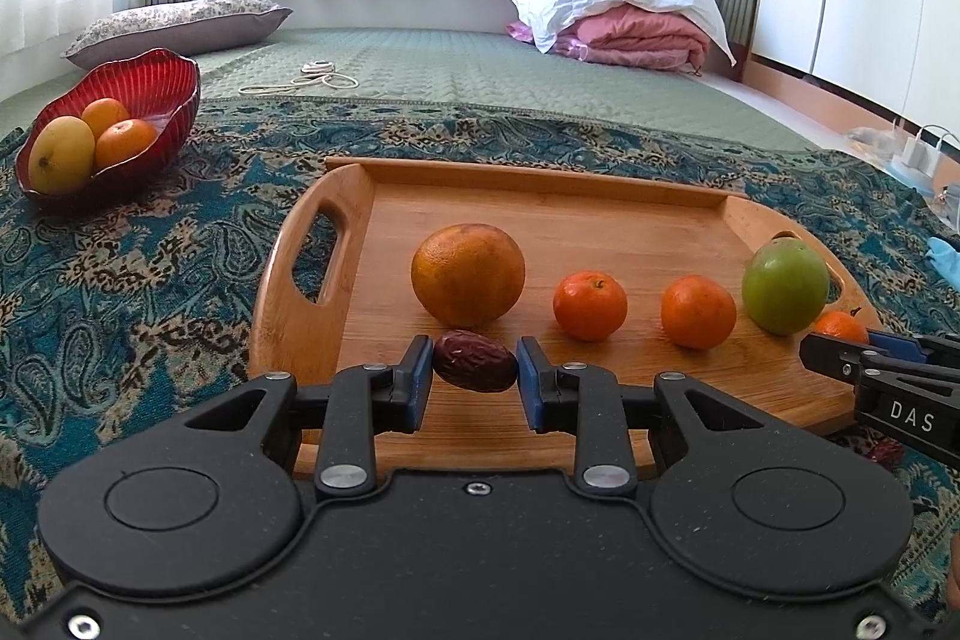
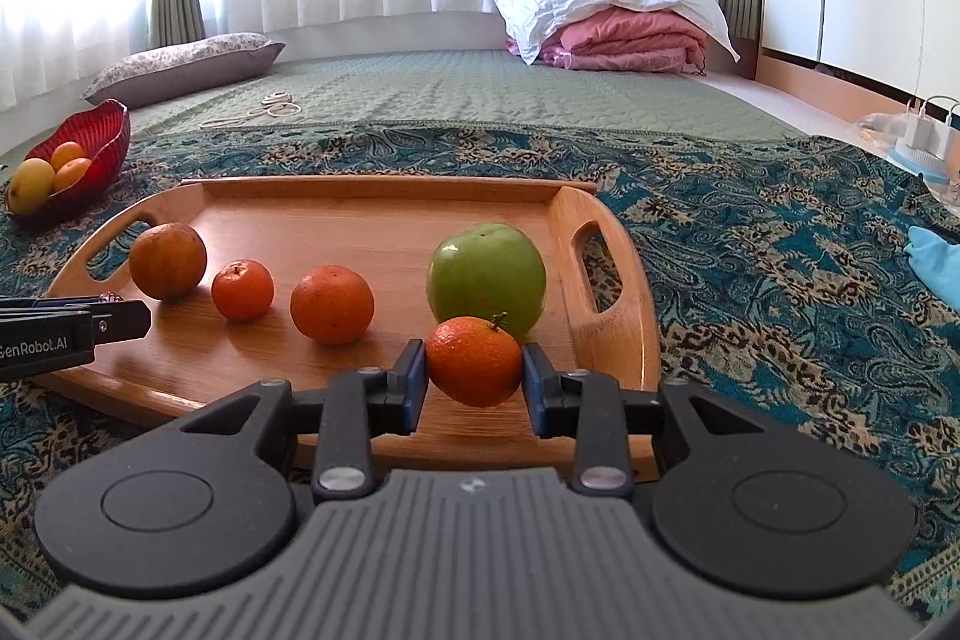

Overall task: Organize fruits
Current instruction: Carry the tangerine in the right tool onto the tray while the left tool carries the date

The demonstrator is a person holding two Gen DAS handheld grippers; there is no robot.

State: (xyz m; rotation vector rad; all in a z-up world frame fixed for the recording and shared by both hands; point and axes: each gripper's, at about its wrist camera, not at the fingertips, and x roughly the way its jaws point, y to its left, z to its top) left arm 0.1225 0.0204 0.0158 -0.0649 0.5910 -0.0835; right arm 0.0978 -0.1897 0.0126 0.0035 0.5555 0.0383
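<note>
The left claw (image 1: 474,370) was clenched on a dark red date (image 1: 475,369), its blue pads pressing both ends of the fruit above the near edge of the wooden tray (image 1: 540,202). Just beyond that claw sat a large orange (image 1: 467,273), with two small mandarins (image 1: 590,305) (image 1: 698,311) and a green apple (image 1: 785,285) lined up to its right on the tray. The right claw (image 2: 474,370) was grasping a stemmed mandarin (image 2: 474,360), held just in front of the apple. Far off to the left of both claws, a red glass bowl (image 1: 153,70) rested on the patterned blue cloth (image 1: 150,292) covering the bed, holding a mango (image 1: 61,154) and two oranges (image 1: 126,142). Beyond the tray, a floral pillow (image 1: 180,21), a coiled white cable (image 1: 312,79) and folded pink bedding (image 1: 636,37) under a white sheet lay on the green quilt.
</note>
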